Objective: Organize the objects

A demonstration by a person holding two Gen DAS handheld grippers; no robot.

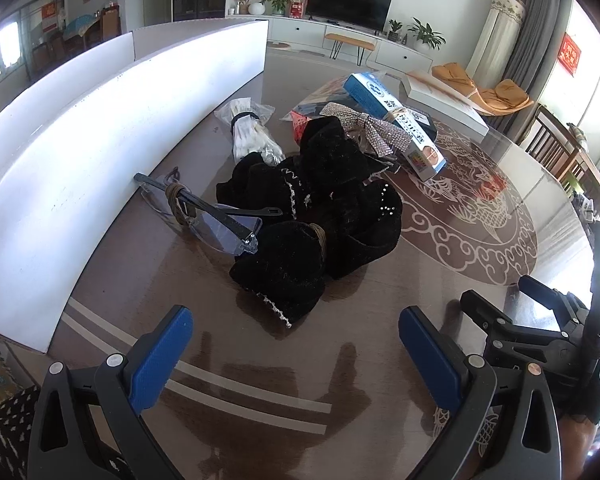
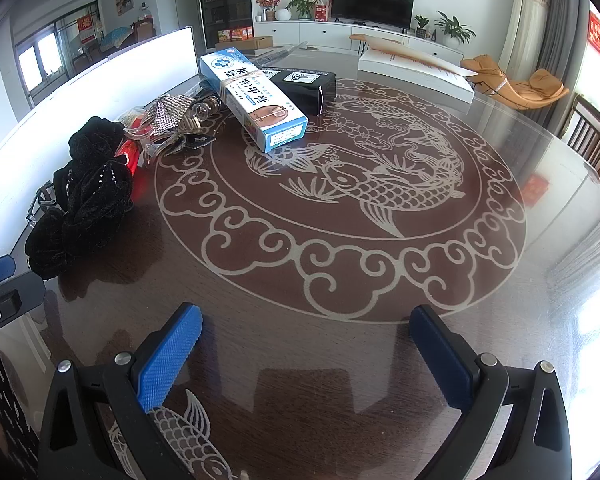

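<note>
Black velvet hair bows [image 1: 320, 216] lie piled on the brown glass-topped table, also seen at the left in the right wrist view [image 2: 88, 196]. Clear glasses [image 1: 204, 216] bound with a band lie to their left. A bag of white cotton swabs [image 1: 252, 136], a rhinestone bow clip [image 1: 364, 128] and a blue-white box [image 1: 396, 120] lie beyond. The box [image 2: 256, 96] and a black box [image 2: 308, 84] show in the right wrist view. My left gripper [image 1: 296, 344] is open just short of the bows. My right gripper [image 2: 306, 344] is open and empty over the table.
A white board [image 1: 100, 136] stands along the table's left side. A flat white box [image 2: 416, 68] lies at the far edge. The right gripper's body [image 1: 540, 328] sits at the lower right of the left wrist view. Chairs stand at the right.
</note>
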